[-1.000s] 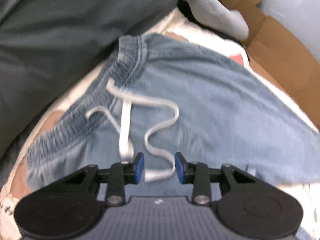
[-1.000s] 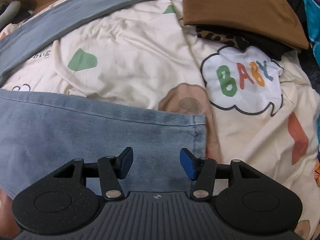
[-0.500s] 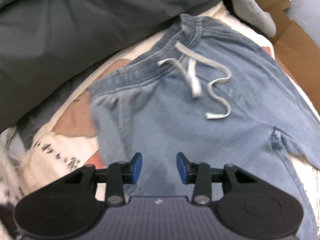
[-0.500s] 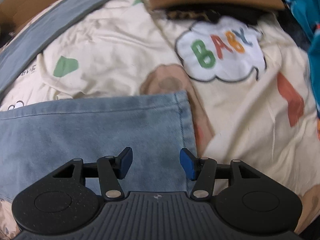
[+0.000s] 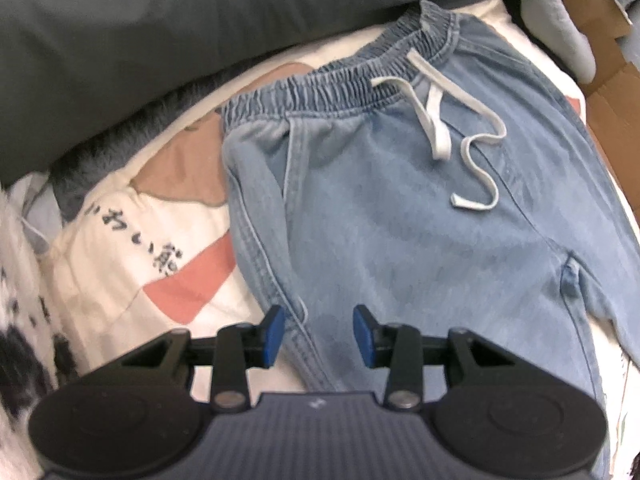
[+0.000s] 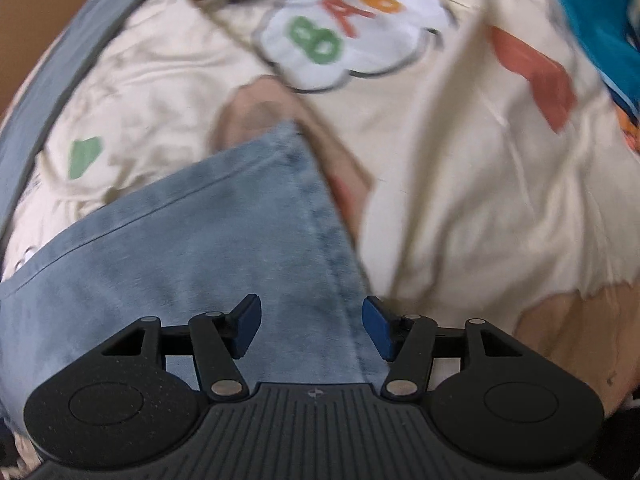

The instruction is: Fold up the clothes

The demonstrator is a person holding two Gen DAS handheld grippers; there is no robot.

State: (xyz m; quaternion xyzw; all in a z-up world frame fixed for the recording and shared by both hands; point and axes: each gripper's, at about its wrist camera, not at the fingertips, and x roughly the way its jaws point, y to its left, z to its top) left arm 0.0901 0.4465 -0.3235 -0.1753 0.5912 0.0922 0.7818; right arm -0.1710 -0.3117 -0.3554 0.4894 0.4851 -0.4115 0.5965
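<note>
Lying spread flat on a printed bedsheet [image 5: 120,256], the light blue pants [image 5: 400,216]: waistband [image 5: 340,76] toward 12 o'clock in the left view, one leg running down past 5 o'clock, leg hem [image 6: 320,208] showing at centre in the right view. Hovering low over the fabric, the left gripper [image 5: 319,335], jaws standing apart with nothing between them, straddling the side seam at the pants' 7 o'clock edge. Hovering likewise near the hem corner, the right gripper [image 6: 312,326], jaws apart and holding nothing.

Looking soft and limp, thin washed denim, probably light to lift but likely sagging and dragging if taken at one point only. Trailing loose across the front toward 2 o'clock, a white drawstring [image 5: 460,120], liable to snag or slip out of a fold. Offering the firmest hold, most likely: the gathered elastic waistband and the stitched hem, both thicker than the open cloth. Pinching a doubled edge at seam and hem together, rather than flat mid-panel, probably giving better control. Crowding the 12 o'clock side, a dark grey blanket [image 5: 200,20].
</note>
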